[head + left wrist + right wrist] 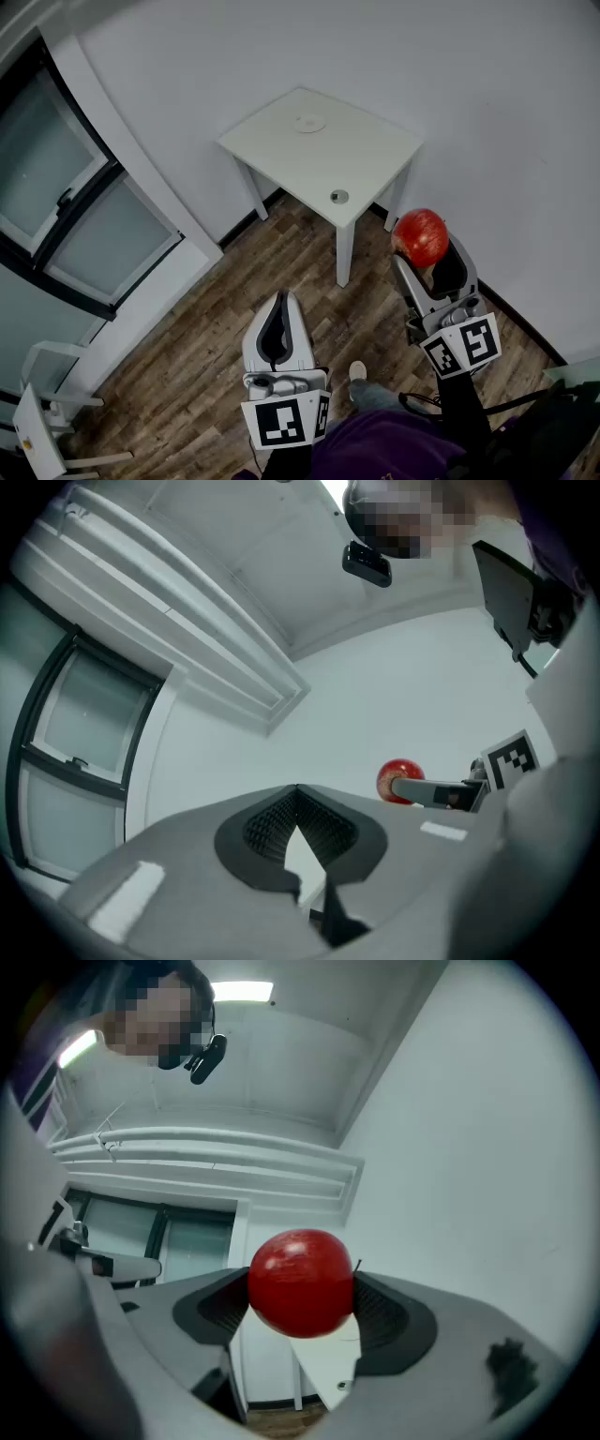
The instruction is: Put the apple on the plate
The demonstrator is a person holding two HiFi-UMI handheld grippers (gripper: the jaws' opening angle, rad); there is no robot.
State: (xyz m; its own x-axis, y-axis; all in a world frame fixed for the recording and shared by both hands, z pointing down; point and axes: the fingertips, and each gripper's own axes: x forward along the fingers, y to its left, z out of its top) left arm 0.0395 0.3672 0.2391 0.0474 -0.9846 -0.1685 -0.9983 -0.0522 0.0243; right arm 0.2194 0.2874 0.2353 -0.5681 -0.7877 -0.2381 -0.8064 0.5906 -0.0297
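R tool (427, 255) gripping glossy red apple (302, 1282), carrying phase; L tool (279, 309) jaws together, empty. Next: prob. reaching fwd, lowering onto small round white plate (309, 123).

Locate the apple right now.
Head view, right side: the apple is clamped in the right tongs, held in the air just off the white table, not on it.

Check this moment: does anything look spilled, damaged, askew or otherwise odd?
Nothing stands out. The apple is whole and sits clamped in the right gripper; the left gripper is shut and empty. The white table stands upright, with the plate flat on top and a small round item near its front corner.
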